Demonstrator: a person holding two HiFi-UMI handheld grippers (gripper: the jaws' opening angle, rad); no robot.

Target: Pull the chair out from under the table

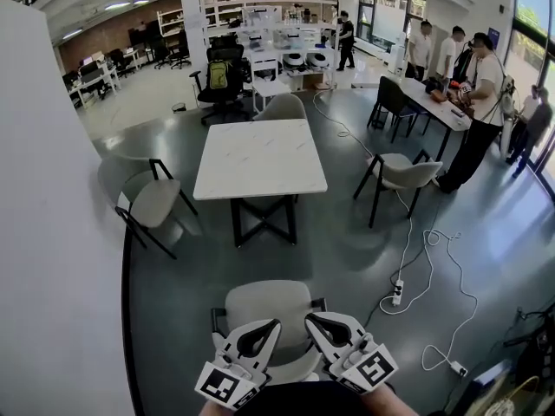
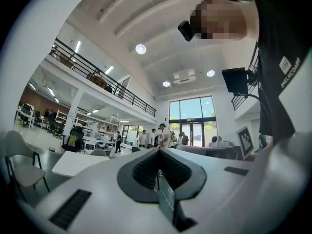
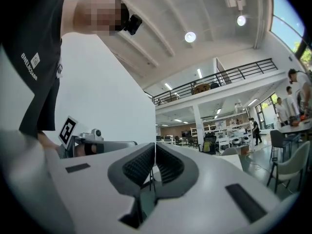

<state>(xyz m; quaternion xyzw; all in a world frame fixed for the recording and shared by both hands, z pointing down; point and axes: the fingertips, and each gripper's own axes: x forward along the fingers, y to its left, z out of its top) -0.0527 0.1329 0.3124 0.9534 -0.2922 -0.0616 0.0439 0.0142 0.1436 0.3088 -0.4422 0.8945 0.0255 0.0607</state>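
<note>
The chair (image 1: 264,312) is found standing well apart from the bench (image 1: 260,156), just before the person. The left gripper (image 1: 276,324) and right gripper (image 1: 309,318) are held over its near edge, each closed tight and empty. The pull-out is judged complete, and no further grasp appears to be required.

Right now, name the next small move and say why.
Probably nothing more on the chair: it already stands clear of the table, and the left gripper and right gripper are shut and empty above it. I would just draw both away.
</note>
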